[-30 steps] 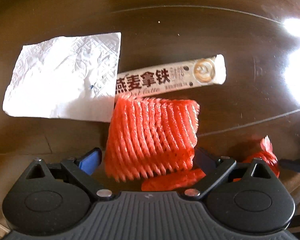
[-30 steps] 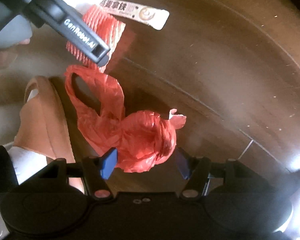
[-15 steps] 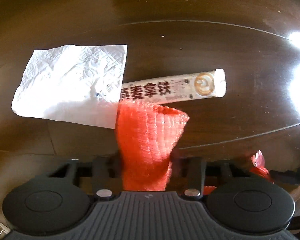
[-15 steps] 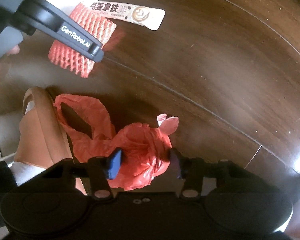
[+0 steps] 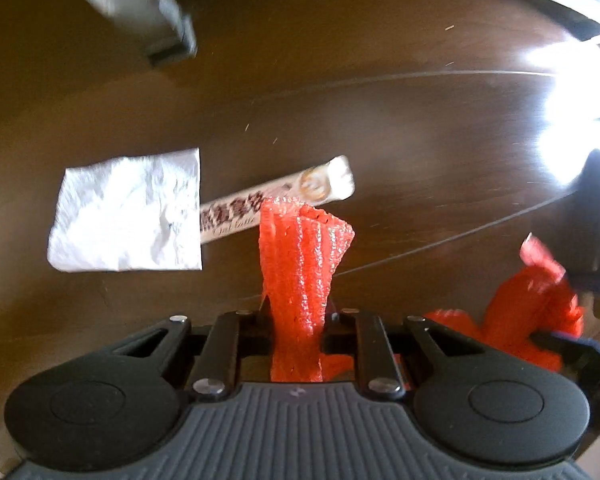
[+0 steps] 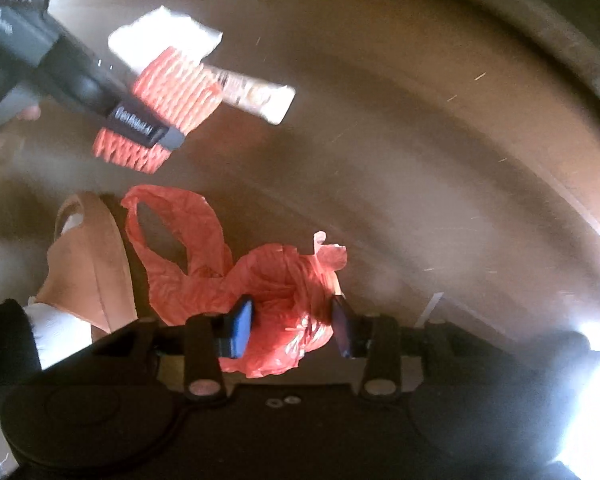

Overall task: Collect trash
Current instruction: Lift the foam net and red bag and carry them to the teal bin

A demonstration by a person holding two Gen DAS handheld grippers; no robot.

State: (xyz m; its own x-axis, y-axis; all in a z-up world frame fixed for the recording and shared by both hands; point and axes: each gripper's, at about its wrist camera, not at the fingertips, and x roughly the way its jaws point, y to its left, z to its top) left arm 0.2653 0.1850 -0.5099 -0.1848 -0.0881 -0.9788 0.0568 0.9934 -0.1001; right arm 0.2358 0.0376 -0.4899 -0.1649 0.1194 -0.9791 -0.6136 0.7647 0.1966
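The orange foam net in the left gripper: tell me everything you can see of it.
The orange foam net is a ribbed mesh sleeve of soft-looking foam. The left gripper is shut on it, pinching its lower part narrow, so the top fans wider. It stands roughly upright between the fingers, lifted off the dark wooden table. From the right wrist view it hangs in front of the napkin and the coffee sachet, apparently touching neither. Its lower end sticks out behind the fingers.

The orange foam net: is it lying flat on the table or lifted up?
Lifted. The left gripper is shut on the orange foam net, squeezing it narrow; from the right wrist it appears above the table.
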